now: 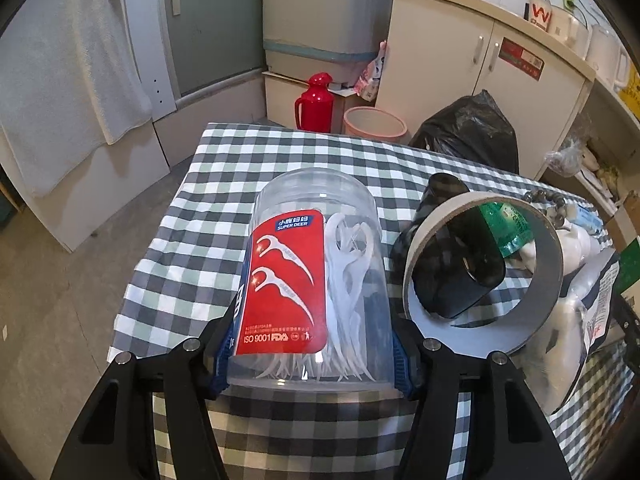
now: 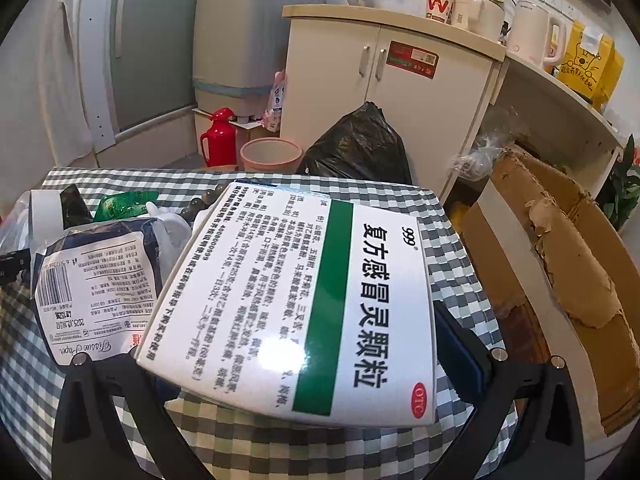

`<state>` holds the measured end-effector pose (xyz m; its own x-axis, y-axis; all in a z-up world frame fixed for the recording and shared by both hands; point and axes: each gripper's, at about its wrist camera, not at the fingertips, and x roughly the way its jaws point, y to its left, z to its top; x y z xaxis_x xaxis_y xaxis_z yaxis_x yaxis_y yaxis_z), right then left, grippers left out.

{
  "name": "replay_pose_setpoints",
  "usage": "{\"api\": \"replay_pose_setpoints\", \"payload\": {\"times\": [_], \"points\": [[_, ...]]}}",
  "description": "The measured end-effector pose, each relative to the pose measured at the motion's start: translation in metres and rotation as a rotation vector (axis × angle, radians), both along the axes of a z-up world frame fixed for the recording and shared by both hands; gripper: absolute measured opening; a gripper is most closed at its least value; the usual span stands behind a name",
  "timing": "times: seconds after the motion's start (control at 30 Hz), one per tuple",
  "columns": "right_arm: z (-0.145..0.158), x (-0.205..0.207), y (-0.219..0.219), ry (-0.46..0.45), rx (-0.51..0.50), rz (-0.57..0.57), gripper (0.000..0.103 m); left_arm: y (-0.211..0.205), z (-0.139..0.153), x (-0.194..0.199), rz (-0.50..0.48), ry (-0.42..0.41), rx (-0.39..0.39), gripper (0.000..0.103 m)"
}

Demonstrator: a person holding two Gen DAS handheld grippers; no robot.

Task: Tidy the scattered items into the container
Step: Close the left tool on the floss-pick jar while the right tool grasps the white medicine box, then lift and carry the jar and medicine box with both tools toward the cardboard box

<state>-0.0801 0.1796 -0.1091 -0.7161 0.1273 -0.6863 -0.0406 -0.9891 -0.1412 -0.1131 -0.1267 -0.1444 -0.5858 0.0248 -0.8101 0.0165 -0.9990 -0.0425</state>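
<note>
Left wrist view: left gripper clamps the floss-pick jar; right gripper pinches the medicine box — smooth plastic could slip from the pads.

Clear floss jar w/ red label, white/green med box, grn-blk-wht check cloth

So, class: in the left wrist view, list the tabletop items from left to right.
Floss pick jar in the left tool → tape roll → green bottle → white-labelled packet.
</note>
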Motion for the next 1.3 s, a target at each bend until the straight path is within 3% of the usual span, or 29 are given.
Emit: {"api": "replay_pose_setpoints", "payload": {"times": [0.07,0.73,1.03,1.3], "points": [[0.000,0.001,-0.001,-0.004,-0.007,0.012,0.081,0.001,0.002,0.001,0.003,0.008,-0.009,0.062],[0.025,0.025,-0.003,0.048,-0.066,0.055,0.079,0.002,0.049,0.025,0.025,0.144,-0.013,0.062],[0.045,0.045,0.003,0.094,-0.106,0.072,0.079,0.027,0.081,0.046,0.041,0.245,-0.039,0.062],[0.076,0.065,0.012,0.146,-0.103,0.105,0.079,0.061,0.115,0.058,-0.005,0.305,-0.054,0.062]]}}
